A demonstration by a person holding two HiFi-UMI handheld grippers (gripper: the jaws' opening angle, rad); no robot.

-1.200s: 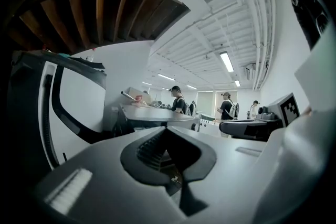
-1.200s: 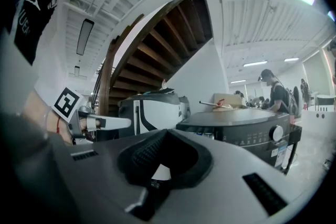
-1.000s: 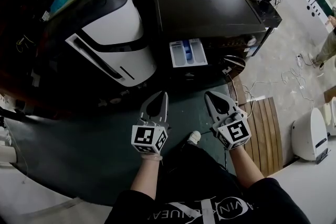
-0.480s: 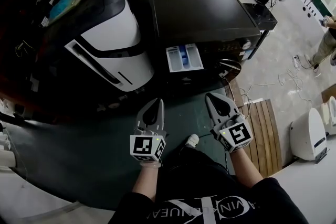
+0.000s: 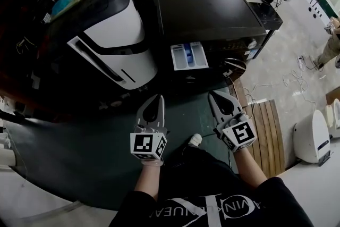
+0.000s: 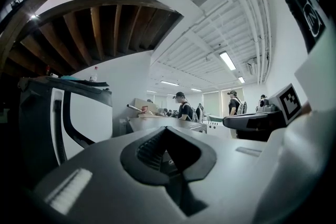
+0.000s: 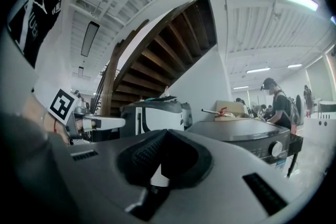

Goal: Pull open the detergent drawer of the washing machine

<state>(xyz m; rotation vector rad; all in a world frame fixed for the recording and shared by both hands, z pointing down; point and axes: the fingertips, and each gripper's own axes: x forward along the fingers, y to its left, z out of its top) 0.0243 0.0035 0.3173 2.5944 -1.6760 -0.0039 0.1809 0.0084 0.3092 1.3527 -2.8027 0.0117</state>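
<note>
We are logging the detergent drawer (image 5: 189,56) as standing pulled out from the left end of the washing machine (image 5: 212,8) front, with its white tray and blue compartment showing from above in the head view. We are judging the pull as done or nearly so; how much travel is left we cannot tell from this angle. The left gripper (image 5: 157,98) and right gripper (image 5: 214,95) are hovering side by side over the dark floor (image 5: 79,151), well short of the drawer and touching nothing. Each gripper view is showing its jaws closed tip to tip with nothing between them. If more opening is wanted, we are expecting the next move to need a reach forward, one pair of jaws parting, and a catch on the drawer's front lip. That lip is facing away from the head camera and is not showing. The left gripper view is hiding the drawer behind its own jaws, and the right gripper view is giving only the machine's top and a dial (image 7: 274,148). A white-and-black appliance (image 5: 114,34) is standing just beside the machine.
</note>
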